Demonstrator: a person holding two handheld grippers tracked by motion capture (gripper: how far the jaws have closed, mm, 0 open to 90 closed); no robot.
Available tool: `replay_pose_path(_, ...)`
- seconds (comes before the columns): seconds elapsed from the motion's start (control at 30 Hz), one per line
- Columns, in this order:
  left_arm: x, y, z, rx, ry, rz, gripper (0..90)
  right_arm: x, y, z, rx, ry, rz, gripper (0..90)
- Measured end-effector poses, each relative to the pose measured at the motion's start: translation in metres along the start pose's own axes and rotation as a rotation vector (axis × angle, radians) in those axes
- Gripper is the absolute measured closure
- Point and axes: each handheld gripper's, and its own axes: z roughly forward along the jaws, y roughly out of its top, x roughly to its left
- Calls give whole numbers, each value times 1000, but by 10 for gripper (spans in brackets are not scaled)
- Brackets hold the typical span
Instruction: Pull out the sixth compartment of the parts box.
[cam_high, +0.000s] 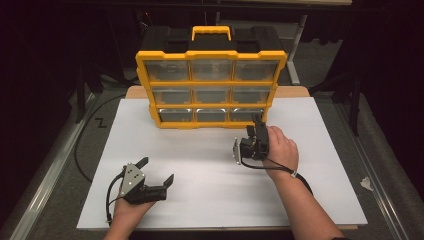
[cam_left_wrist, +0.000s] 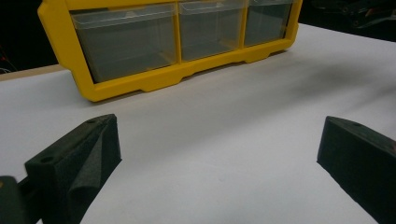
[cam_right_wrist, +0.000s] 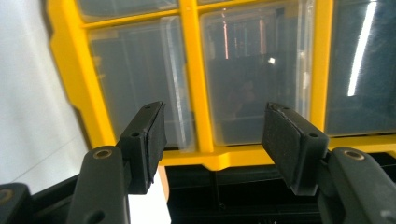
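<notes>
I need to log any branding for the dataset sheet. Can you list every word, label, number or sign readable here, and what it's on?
None can be read.
Yellow drawer organizer: no brand, label or number on its frame, handle or clear drawer fronts.
White table top: blank.
Left hand-held gripper and right hand-held gripper: no legible marking.

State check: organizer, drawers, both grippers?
Organizer: upright on the white table, handle on top.
Drawers: all nine pushed in; contents cannot be told.
Left gripper: open, nothing between its jaws, resting low on the table.
Right gripper: half open, nothing gripped, at the bottom-right drawer.
</notes>
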Motion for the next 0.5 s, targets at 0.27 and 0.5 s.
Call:
replay_pose_path(0.27,0,0,0,-3,-3,2,3,-17,5,10,2,-20,-5,445)
replay_pose_path(0.5,1,0,-1,-8,-5,1,3,-28,9,20,7,-32,-6,490)
